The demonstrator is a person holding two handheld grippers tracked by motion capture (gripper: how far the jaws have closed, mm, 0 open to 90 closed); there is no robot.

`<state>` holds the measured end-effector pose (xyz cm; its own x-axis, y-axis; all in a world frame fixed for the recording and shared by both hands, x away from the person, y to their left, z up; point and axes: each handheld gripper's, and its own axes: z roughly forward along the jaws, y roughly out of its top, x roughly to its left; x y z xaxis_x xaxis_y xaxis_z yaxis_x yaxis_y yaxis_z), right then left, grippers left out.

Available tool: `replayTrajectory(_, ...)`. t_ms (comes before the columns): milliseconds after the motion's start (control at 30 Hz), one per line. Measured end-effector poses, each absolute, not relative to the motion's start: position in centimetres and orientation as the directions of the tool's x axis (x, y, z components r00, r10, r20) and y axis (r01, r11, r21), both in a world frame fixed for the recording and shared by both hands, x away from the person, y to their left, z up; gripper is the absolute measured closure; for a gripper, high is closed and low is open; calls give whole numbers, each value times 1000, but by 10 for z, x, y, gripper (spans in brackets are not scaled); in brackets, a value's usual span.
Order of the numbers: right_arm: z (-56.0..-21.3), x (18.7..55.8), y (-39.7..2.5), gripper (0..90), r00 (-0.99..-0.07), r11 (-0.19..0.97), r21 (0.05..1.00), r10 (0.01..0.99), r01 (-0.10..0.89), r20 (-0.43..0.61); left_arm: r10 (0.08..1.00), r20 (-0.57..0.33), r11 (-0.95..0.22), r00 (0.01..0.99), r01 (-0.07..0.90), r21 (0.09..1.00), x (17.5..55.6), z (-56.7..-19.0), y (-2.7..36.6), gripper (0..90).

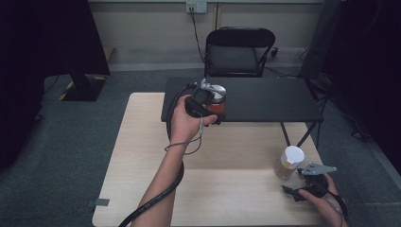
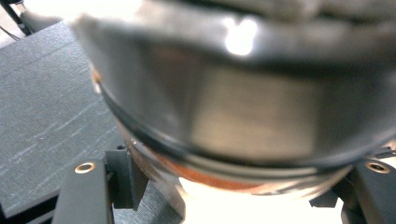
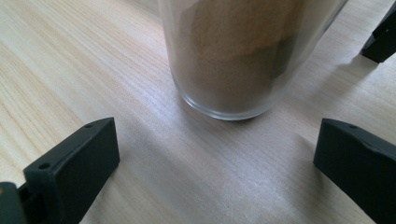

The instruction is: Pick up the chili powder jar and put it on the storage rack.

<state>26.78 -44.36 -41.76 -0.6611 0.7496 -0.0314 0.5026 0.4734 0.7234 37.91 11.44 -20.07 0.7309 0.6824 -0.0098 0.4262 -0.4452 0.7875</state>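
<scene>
in the high view the left tool [image 1: 208, 106] is clamped on a jar with a silver lid [image 1: 216, 98], held over the near edge of the black bench [image 1: 265, 99]. the right tool [image 1: 302, 187] rests on the wooden bench [image 1: 142, 156], just beside a white-lidded jar [image 1: 289, 161].

in the left gripper view the silver-lidded jar [image 2: 243, 116] sits between the jaws, blurred.

in the right gripper view the right tool [image 3: 217, 163] is spread wide, with the glass jar of brown powder [image 3: 233, 51] just ahead, untouched.

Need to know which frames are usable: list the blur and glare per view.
Left gripper view: the silver-lidded glass jar of red filling is badly blurred, a glare spot on its lid; right gripper view: the clear glass jar of brown powder is slightly soft; high view: sharp, dark corners.
</scene>
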Motion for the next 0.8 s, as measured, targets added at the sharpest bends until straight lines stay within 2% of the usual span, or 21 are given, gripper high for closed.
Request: replayTrajectory(800,-418,268,-444,0,-662,474,723,749,502,-32,735,-17,-392,678,445,805,395,-207,104,306)
